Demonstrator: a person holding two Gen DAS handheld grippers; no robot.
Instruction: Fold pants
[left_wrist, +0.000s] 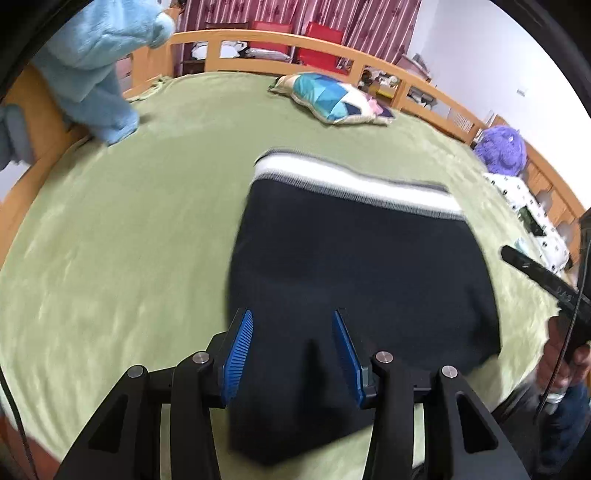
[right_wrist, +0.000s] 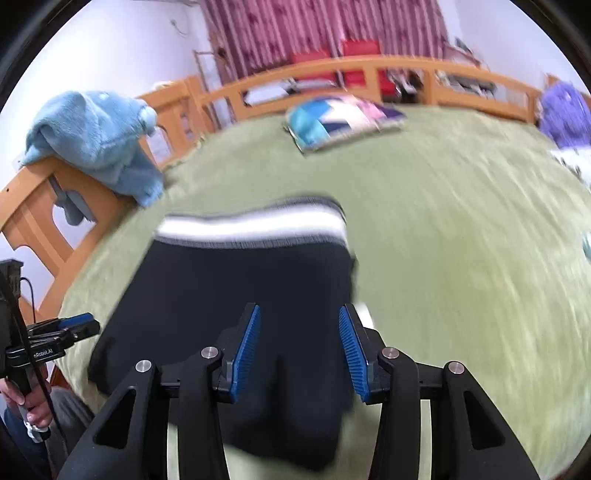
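Pants (left_wrist: 362, 266) in both views; purple plush (left_wrist: 500, 149) sharper left.

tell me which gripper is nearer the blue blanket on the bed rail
Left. The blue blanket hangs on the rail past the left gripper. The right gripper is farther, across the pants.

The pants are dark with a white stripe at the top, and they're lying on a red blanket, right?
Not quite. The pants are dark with a white band at the top, but the blanket under them is light green, not red. Both wrist views show this; the red things are chairs behind the bed rail.
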